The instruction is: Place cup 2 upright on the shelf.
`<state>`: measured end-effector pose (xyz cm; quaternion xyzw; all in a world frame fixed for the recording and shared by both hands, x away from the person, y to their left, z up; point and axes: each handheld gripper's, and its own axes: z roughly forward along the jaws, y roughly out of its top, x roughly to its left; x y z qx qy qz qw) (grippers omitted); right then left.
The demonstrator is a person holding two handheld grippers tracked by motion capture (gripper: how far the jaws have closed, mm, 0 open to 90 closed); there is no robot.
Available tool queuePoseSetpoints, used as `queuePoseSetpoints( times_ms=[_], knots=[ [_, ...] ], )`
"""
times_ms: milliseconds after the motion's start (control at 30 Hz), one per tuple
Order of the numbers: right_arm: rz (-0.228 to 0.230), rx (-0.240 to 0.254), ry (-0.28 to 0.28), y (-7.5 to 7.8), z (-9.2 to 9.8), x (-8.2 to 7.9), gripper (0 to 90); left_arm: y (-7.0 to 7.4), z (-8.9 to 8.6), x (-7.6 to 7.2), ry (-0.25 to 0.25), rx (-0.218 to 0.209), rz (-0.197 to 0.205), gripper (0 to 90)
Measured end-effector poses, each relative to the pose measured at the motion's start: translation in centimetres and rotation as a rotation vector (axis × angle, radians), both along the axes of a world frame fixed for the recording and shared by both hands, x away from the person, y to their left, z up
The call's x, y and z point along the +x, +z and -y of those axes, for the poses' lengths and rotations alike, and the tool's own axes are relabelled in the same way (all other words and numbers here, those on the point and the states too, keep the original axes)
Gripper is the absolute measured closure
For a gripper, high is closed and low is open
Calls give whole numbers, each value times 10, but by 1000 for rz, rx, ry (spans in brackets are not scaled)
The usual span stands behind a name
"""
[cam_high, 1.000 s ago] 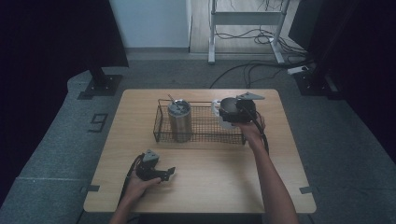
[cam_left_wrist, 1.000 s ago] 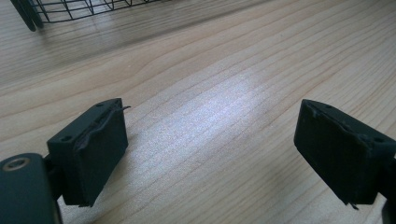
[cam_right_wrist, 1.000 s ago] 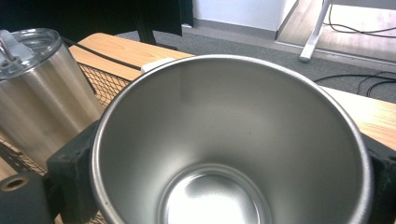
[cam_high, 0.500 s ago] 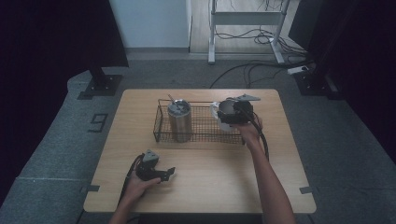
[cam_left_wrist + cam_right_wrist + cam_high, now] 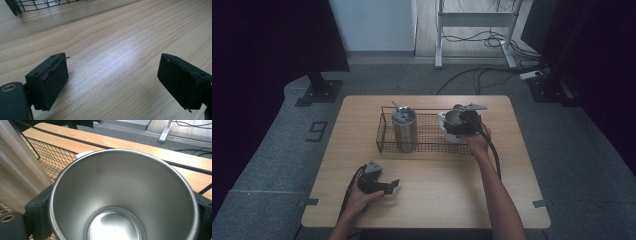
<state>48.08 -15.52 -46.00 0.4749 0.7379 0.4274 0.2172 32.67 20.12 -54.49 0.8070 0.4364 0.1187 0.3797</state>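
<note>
A steel mug (image 5: 448, 121) with a white outside and a white handle (image 5: 84, 153) is at the right end of the black wire basket (image 5: 427, 146). My right gripper (image 5: 457, 124) is shut on it, one jaw on each side of the rim. The right gripper view looks straight down into the mug's empty bowl (image 5: 125, 185), with my right gripper (image 5: 120, 216) around it. I cannot tell whether the mug touches the basket floor. A lidded steel tumbler (image 5: 404, 129) stands upright in the basket's left end. My left gripper (image 5: 391, 186) rests open on the table near the front left, with nothing between its jaws (image 5: 113, 80).
The wooden table (image 5: 437, 200) has bare wood in front of the basket. The tumbler (image 5: 15, 165) stands close beside the mug, with basket mesh (image 5: 55, 157) between them. A basket corner (image 5: 37, 3) lies ahead of the left gripper. Cables trail off both grippers.
The right gripper has drifted slightly left and toward me with the mug in it. The left gripper has stayed where it was.
</note>
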Motion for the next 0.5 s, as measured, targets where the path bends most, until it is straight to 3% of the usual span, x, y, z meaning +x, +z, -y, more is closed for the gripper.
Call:
queuePoseSetpoints(
  times_ms=[500],
  knots=[
    [-19,-33,1,-11,-6,2,62,2,-1,0,-3,-15,-5,98]
  ],
)
